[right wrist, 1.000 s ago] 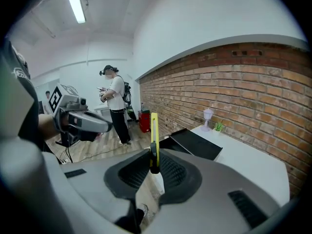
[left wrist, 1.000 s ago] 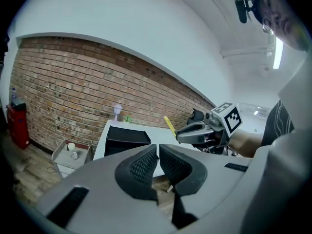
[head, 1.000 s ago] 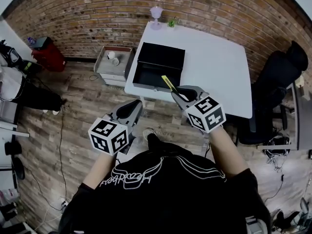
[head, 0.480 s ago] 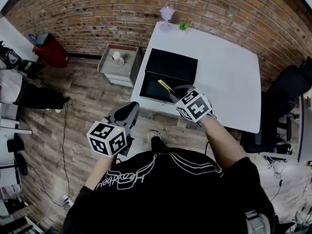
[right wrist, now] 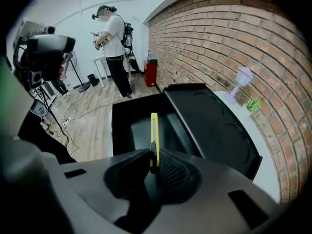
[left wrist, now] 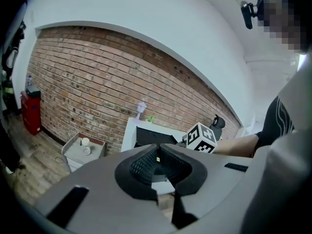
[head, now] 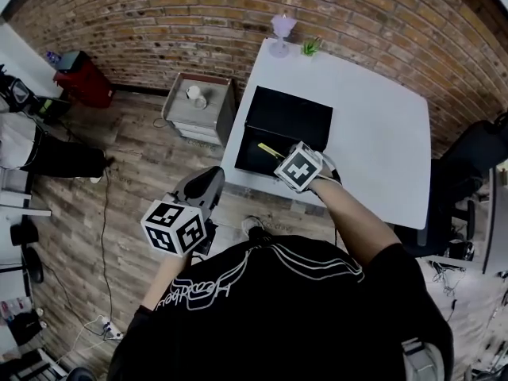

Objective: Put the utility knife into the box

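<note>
- Right gripper (head: 278, 158) has swung from the near edge of the table (head: 381, 133) to over the box (head: 313, 109). Its jaws clamp the knife (right wrist: 154, 130), which hangs above the open box.
- Lower it close to the box bottom, then release.
- Left gripper (head: 208, 182): closed, empty.
- Knife's gripped end is hidden, and the box bottom is too dark to read.

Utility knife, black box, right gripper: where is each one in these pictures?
utility knife (right wrist: 154, 133): right gripper view, middle of its yellow body.
box (head: 292, 117): head view, inside of its open lid.
right gripper (right wrist: 152, 165): right gripper view, between its jaw tips, shut on the utility knife.
</note>
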Demonstrator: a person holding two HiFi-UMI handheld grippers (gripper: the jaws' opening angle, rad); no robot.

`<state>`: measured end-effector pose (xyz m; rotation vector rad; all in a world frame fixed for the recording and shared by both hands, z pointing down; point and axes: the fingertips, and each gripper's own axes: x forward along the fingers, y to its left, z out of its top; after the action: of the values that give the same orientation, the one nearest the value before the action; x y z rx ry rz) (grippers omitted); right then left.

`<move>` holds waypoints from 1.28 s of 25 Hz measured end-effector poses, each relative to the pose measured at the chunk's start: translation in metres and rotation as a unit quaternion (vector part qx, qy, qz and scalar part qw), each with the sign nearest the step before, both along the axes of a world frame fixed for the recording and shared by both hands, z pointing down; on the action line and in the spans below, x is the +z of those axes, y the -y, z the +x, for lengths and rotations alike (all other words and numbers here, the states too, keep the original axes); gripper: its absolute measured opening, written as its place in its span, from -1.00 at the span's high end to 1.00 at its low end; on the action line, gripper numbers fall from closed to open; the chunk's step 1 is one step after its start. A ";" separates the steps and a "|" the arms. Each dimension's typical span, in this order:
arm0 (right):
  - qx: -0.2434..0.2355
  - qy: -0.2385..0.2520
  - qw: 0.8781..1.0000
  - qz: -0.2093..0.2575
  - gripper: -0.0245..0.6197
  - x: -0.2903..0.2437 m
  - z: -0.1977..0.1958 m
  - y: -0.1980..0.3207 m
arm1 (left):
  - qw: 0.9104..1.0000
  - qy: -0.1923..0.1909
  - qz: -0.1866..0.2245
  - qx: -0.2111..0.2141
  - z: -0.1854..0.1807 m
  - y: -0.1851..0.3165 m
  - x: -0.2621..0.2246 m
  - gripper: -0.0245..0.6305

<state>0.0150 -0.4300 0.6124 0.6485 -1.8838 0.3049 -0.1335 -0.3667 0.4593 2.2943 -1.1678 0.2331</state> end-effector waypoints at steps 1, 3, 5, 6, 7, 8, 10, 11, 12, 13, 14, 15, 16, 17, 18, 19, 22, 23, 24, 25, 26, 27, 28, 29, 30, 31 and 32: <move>-0.001 -0.008 1.000 -0.006 0.74 0.005 0.000 0.000 | 1.000 -0.001 0.000 -0.002 -0.001 0.001 0.001 0.80; -0.002 -0.017 0.999 -0.027 0.74 0.016 -0.002 -0.003 | 1.000 -0.004 0.002 -0.008 -0.004 0.002 0.003 0.80; -0.001 -0.026 0.998 -0.049 0.73 0.025 -0.001 -0.007 | 1.000 -0.006 0.004 -0.016 -0.008 0.001 0.005 0.80; 0.000 -0.034 0.998 -0.055 0.73 0.028 0.000 -0.008 | 1.000 -0.007 0.004 -0.021 -0.011 0.000 0.006 0.80; 0.000 -0.042 0.998 -0.057 0.73 0.031 0.002 -0.008 | 1.000 -0.009 0.003 -0.026 -0.014 0.000 0.007 0.80; 0.001 -0.048 0.997 -0.054 0.73 0.033 0.004 -0.006 | 0.999 -0.010 0.002 -0.032 -0.016 -0.001 0.008 0.80; 0.003 -0.049 0.998 -0.050 0.73 0.035 0.006 -0.002 | 0.999 -0.013 0.001 -0.041 -0.019 0.000 0.008 0.80; 0.004 -0.044 0.998 -0.053 0.73 0.036 0.005 -0.002 | 0.999 -0.015 0.001 -0.044 -0.021 0.000 0.009 0.80; 0.005 -0.037 0.998 -0.057 0.73 0.037 0.003 -0.002 | 0.999 -0.016 0.000 -0.047 -0.024 0.000 0.009 0.80; 0.007 -0.029 0.998 -0.063 0.72 0.038 0.001 -0.003 | 0.999 -0.017 0.000 -0.050 -0.026 0.000 0.009 0.80; 0.009 -0.019 0.997 -0.070 0.72 0.039 -0.002 -0.004 | 0.999 -0.017 -0.001 -0.052 -0.029 -0.001 0.010 0.80; 0.010 -0.009 0.997 -0.078 0.72 0.039 -0.004 -0.006 | 0.998 -0.017 -0.002 -0.054 -0.032 -0.002 0.010 0.80; 0.013 0.000 0.996 -0.086 0.68 0.040 -0.007 -0.008 | 0.998 -0.018 -0.002 -0.055 -0.034 -0.002 0.009 0.80; 0.015 0.009 0.996 -0.092 0.58 0.040 -0.009 -0.010 | 0.998 -0.018 -0.001 -0.056 -0.035 -0.003 0.009 0.80; 0.018 0.015 0.995 -0.096 0.50 0.039 -0.010 -0.010 | 0.998 -0.019 0.000 -0.056 -0.036 -0.003 0.008 0.80; 0.022 0.019 0.995 -0.095 0.39 0.038 -0.010 -0.010 | 0.998 -0.019 0.000 -0.056 -0.036 -0.002 0.007 0.80; 0.040 0.030 0.996 -0.079 0.32 0.030 -0.007 -0.006 | 0.999 -0.021 0.000 -0.050 -0.034 -0.002 0.006 0.80; 0.050 0.039 0.995 -0.073 0.32 0.025 -0.005 -0.004 | 0.999 -0.021 -0.001 -0.048 -0.033 -0.002 0.006 0.80; 0.062 0.052 0.995 -0.066 0.31 0.019 -0.003 -0.002 | 0.999 -0.022 -0.001 -0.045 -0.032 -0.002 0.006 0.80; 0.074 0.069 0.993 -0.060 0.30 0.012 -0.002 -0.001 | 0.999 -0.022 -0.001 -0.043 -0.030 -0.002 0.005 0.80; 0.086 0.087 0.991 -0.056 0.30 0.005 -0.001 -0.001 | 0.999 -0.022 -0.002 -0.040 -0.028 -0.003 0.004 0.80; 0.096 0.106 0.988 -0.052 0.29 -0.003 0.000 -0.003 | 0.999 -0.023 -0.002 -0.037 -0.026 -0.004 0.003 0.80; 0.104 0.124 0.986 -0.048 0.29 -0.012 0.001 -0.005 | 0.999 -0.023 -0.002 -0.033 -0.024 -0.005 0.002 0.80; 0.111 0.141 0.983 -0.043 0.29 -0.020 0.001 -0.008 | 0.999 -0.023 -0.002 -0.029 -0.021 -0.006 0.002 0.80; 0.115 0.160 0.980 -0.039 0.29 -0.029 0.002 -0.011 | 0.999 -0.022 -0.002 -0.023 -0.018 -0.007 0.001 0.80; 0.118 0.181 0.976 -0.038 0.30 -0.037 0.001 -0.015 | 1.000 -0.021 -0.002 -0.017 -0.015 -0.009 0.000 0.80; 0.118 0.206 0.971 -0.038 0.33 -0.047 0.000 -0.020 | 1.000 -0.019 -0.001 -0.011 -0.012 -0.010 -0.001 0.80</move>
<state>0.0147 -0.4102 0.5653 0.8057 -2.1748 0.7079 -0.1455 -0.3570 0.4581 2.2727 -1.1732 0.1804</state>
